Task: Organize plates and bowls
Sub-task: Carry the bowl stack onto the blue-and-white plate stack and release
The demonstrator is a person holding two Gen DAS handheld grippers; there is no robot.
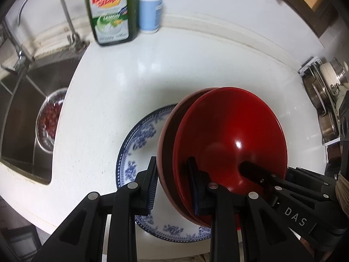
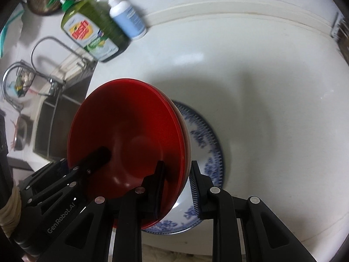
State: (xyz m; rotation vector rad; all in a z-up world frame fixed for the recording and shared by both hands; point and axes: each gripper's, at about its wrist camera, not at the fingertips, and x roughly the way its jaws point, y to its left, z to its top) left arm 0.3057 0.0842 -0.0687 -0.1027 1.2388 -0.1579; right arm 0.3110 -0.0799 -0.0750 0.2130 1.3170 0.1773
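**Two red bowls, nested, gripped from both sides above the plate**

Two red bowls [image 1: 231, 135], one nested in the other, held up off the counter and tilted, over a blue-and-white plate [image 1: 139, 139] that lies flat on the white counter [image 1: 104, 87]. Whether the stack touches the plate: cannot tell.

Left gripper [image 1: 174, 181]: fingers clenched on the stack's rim, one pad outside the outer bowl, the other inside the inner bowl. Right gripper [image 2: 177, 185]: grasping the opposite rim the same way, one finger inside, one outside. In the left wrist view the right gripper's inner finger reaches into the bowl from the right; the right wrist view shows the left gripper doing likewise from the left.

Behind the plate, near the back edge: green dish soap bottle [image 1: 109, 11] and, just beside it, a white-and-blue pump bottle [image 1: 150, 11]. Left of the counter: steel sink [image 1: 24, 113] with a curved faucet [image 1: 43, 4]; a metal bowl of something red [image 1: 50, 122] sits inside the sink. Far right: rack with metal cookware [image 1: 322, 91], blurred.
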